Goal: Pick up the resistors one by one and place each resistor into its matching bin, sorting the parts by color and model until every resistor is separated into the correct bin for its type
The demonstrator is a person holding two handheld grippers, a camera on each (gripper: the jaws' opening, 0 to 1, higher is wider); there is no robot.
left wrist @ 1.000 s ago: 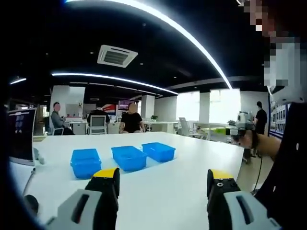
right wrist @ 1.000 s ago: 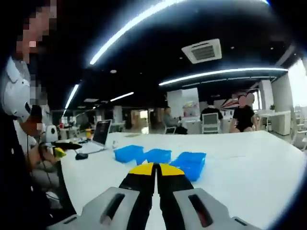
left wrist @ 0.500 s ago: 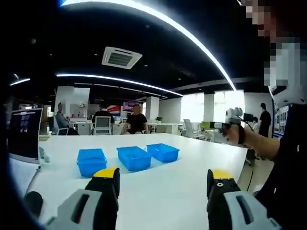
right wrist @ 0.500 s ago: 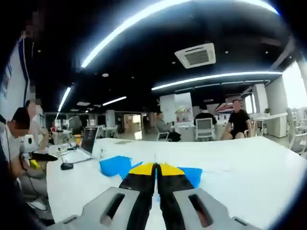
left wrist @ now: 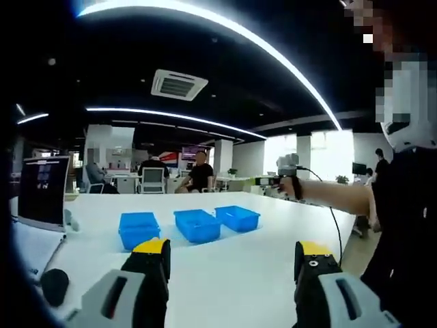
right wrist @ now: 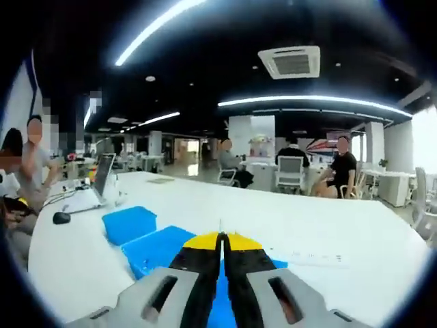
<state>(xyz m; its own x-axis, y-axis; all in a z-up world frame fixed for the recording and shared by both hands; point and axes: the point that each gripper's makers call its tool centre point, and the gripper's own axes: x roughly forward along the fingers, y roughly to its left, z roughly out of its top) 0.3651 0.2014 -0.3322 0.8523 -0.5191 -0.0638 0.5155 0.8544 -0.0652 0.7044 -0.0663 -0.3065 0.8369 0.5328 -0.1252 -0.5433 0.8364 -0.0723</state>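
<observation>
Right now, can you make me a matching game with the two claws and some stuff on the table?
Things:
1. left claw
2. right claw
3. bins
4. mouse

States and colours:
A. round and dark
B. shut
C. open
D. blue

Pairs: 1-C, 2-B, 3-D, 4-A

Both views look low across the table [left wrist: 259, 273] at blue bins [left wrist: 197, 225].
</observation>
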